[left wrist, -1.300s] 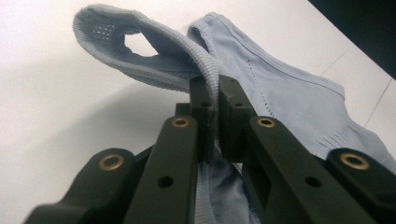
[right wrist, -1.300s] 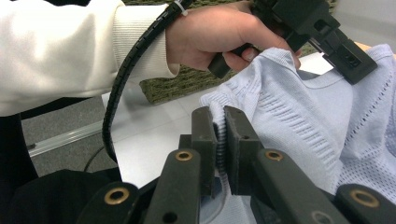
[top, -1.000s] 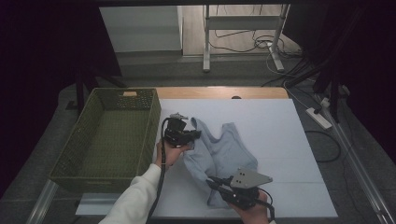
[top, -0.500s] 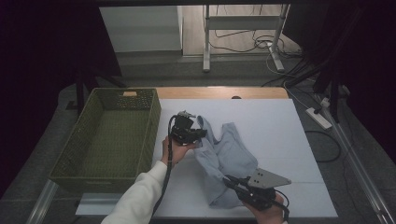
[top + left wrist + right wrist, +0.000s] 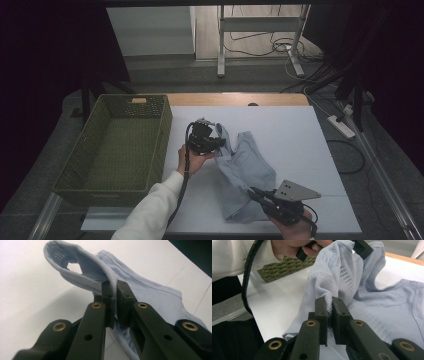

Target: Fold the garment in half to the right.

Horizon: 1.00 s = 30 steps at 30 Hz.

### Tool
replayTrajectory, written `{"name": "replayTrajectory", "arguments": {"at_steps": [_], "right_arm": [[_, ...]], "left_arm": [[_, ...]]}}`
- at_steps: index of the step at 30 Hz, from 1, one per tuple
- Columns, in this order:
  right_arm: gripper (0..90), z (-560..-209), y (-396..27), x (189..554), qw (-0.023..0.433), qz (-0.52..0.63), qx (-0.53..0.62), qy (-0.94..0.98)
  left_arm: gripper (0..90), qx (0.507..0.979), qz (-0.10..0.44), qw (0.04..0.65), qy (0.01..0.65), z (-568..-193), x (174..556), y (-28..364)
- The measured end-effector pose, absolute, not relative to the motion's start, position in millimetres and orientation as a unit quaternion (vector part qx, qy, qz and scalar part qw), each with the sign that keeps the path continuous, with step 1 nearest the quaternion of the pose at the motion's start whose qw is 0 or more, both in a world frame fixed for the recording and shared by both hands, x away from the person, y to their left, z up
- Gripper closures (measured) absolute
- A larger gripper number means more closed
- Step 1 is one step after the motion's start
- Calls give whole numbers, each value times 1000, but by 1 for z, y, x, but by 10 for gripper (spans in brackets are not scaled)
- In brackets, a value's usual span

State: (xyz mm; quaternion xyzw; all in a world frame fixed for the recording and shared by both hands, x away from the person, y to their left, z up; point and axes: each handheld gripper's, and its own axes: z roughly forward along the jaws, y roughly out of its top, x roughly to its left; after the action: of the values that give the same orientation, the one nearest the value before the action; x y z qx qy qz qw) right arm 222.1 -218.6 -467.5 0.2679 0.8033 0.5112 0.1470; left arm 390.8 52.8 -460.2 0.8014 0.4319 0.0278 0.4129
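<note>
A pale blue knit top (image 5: 247, 170) lies partly bunched on the white table (image 5: 300, 135). My left gripper (image 5: 216, 143) is shut on a ribbed edge of the top (image 5: 82, 281) and holds that edge raised off the table. In the left gripper view the ribbed band runs between the two black jaws. My right gripper (image 5: 256, 196) is shut on a fold of the same top (image 5: 329, 285) near the table's front edge, with the cloth pinched between its jaws (image 5: 329, 312). The garment stretches between the two grippers.
A green woven basket (image 5: 120, 145) stands at the left of the table, close beside the left hand. A wooden strip (image 5: 235, 99) borders the table's far side. Cables and a power strip (image 5: 340, 125) lie on the floor to the right.
The right gripper has pulled its fold of the top toward the front right. The left gripper has shifted a little right with the ribbed edge, so the garment is drawn out longer between them.
</note>
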Motion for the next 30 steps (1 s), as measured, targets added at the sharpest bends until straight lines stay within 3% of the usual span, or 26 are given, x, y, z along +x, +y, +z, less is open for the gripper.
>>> {"name": "replayTrajectory", "arguments": {"at_steps": [30], "right_arm": [[860, -470, -250, 218, 158, 491, 304, 801]], "left_arm": [[851, 813, 30, 403, 420, -457, 399, 18]]}}
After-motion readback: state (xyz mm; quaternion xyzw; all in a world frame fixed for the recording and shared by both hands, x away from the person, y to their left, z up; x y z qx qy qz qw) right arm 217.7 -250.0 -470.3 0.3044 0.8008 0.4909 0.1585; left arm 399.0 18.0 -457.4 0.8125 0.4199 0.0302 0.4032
